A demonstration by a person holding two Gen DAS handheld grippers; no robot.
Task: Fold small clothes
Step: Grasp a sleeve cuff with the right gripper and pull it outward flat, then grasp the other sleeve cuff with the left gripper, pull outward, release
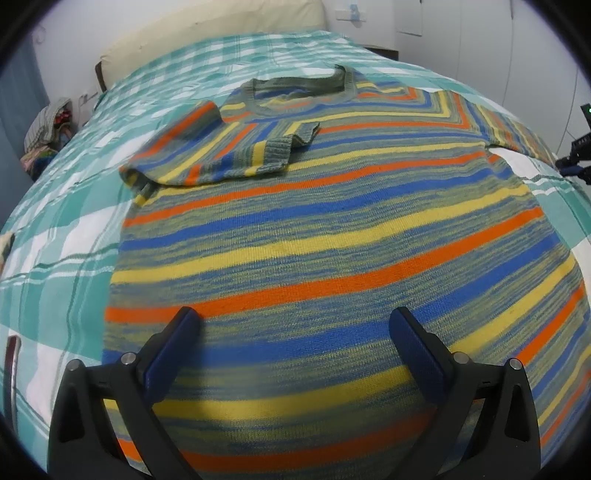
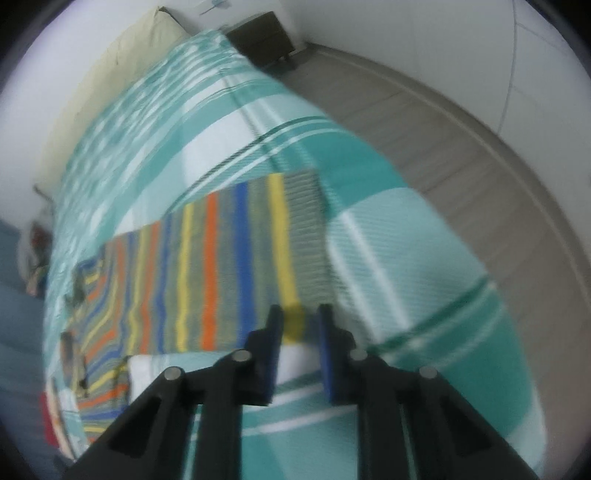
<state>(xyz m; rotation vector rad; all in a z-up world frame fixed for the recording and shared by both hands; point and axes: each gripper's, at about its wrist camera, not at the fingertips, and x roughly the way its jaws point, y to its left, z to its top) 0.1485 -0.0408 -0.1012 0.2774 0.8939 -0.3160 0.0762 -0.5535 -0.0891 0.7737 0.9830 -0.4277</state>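
Note:
A striped knit sweater [image 1: 332, 236] in blue, yellow, orange and grey-green lies flat on the bed. Its left sleeve [image 1: 221, 155] is folded in across the chest below the collar [image 1: 295, 92]. My left gripper [image 1: 295, 321] is open and empty, hovering over the sweater's lower body. In the blurred right wrist view the other sleeve [image 2: 229, 266] lies spread out on the bed. My right gripper [image 2: 300, 314] stands at the near edge of its cuff end [image 2: 306, 229], jaws partly open with the yellow stripe between them. No grip on the cloth shows.
The bed has a teal and white plaid cover [image 1: 66, 236] with a cream pillow [image 1: 207, 33] at the head. A pile of clothes [image 1: 48, 129] sits beside the bed at the left. A dark nightstand [image 2: 262, 37] and grey floor [image 2: 443, 129] lie to the right.

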